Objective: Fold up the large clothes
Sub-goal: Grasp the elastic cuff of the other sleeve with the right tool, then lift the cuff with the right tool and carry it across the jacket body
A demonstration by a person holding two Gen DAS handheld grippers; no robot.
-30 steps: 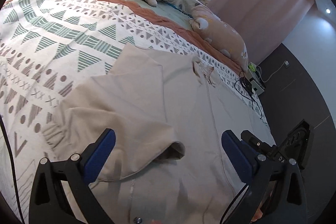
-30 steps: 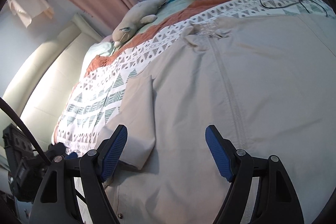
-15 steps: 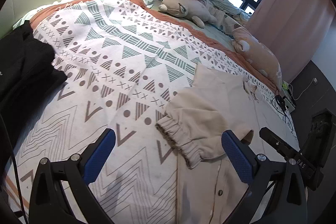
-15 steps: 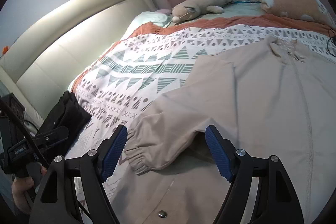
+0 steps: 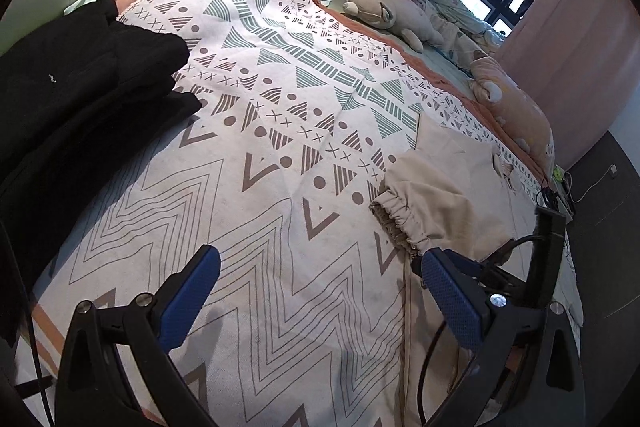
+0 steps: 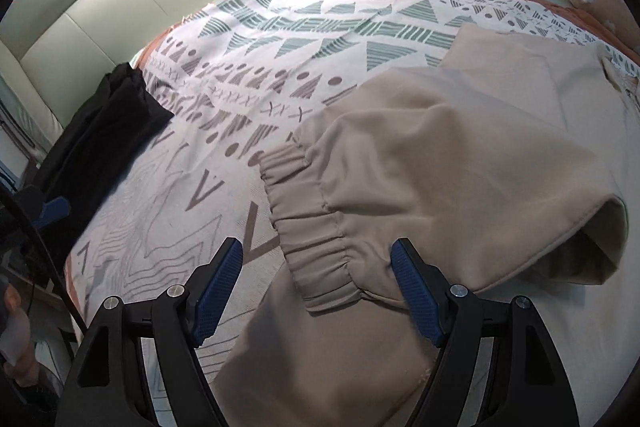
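Right gripper (image 6: pixel 316 287) jaws wide open, nothing gripped; beige jacket's elastic cuff (image 6: pixel 316 227) sits between them, just past the tips at 12 o'clock. Left gripper (image 5: pixel 320 291) jaws open, empty, over the patterned bedspread (image 5: pixel 256 155); cuff at 2 o'clock. Black clothes (image 5: pixel 72 95) at 10 o'clock.

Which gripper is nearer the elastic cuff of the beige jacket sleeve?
Right. The right gripper is open with the elastic cuff just ahead, between its fingers. The left gripper is open over the patterned bedspread, beside the cuff.
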